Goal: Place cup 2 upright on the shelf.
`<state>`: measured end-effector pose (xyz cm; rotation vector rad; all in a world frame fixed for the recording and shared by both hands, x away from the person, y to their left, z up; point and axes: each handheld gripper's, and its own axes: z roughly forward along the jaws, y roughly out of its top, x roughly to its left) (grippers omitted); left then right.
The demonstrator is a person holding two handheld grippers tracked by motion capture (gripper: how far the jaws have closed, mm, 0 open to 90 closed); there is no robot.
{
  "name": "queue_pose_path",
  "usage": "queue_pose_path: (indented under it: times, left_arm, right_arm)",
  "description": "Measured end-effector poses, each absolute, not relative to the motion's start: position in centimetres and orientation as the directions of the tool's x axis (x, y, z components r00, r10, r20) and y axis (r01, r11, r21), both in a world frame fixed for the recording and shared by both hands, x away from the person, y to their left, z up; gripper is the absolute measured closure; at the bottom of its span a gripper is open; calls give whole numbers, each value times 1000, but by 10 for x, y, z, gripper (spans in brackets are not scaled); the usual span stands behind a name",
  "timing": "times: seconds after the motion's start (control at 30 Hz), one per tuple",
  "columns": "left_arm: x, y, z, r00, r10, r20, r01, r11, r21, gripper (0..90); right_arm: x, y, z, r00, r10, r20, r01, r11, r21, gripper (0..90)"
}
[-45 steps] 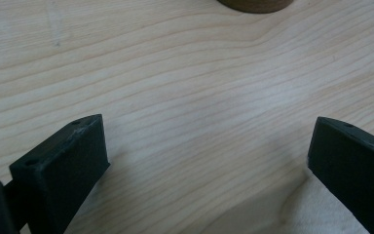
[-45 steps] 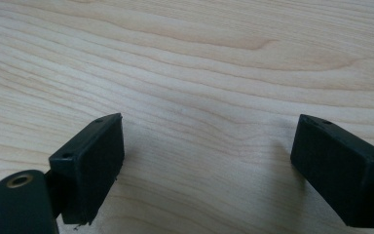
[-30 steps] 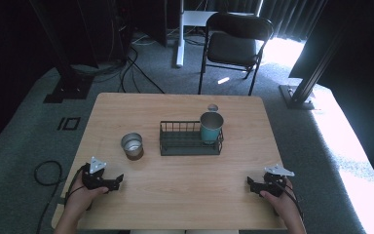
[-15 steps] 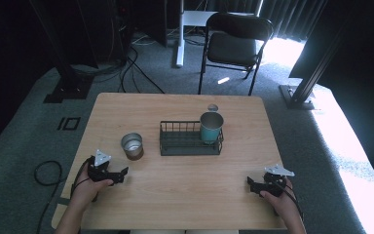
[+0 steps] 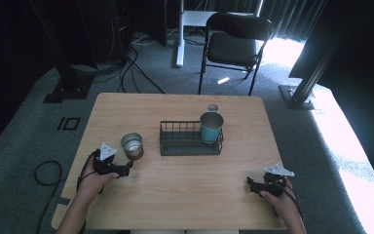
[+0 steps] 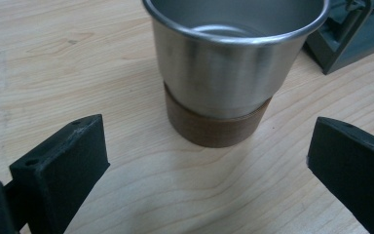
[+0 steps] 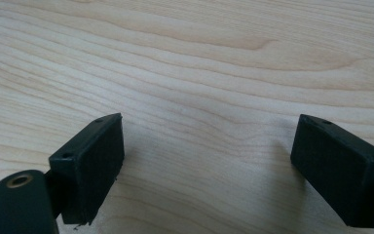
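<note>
Two cups: steel cup, teal cup

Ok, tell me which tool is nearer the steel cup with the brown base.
Left. The left tool sits just short of the steel cup, jaws open toward it. The right tool rests open near the table's far right front corner, well away.

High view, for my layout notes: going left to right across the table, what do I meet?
Left gripper → steel cup → wire basket → teal cup standing at the basket's right end → right gripper.
</note>
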<state>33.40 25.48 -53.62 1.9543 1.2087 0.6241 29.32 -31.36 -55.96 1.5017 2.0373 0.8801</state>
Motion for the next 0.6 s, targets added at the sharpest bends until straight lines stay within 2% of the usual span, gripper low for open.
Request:
queue_pose_path:
  times: [0.6]
  left_arm:
    - [352, 241, -535, 456, 890, 10, 506, -269, 820, 18]
  right_arm:
    - [293, -314, -560, -300, 954, 10, 661, 200, 723, 117]
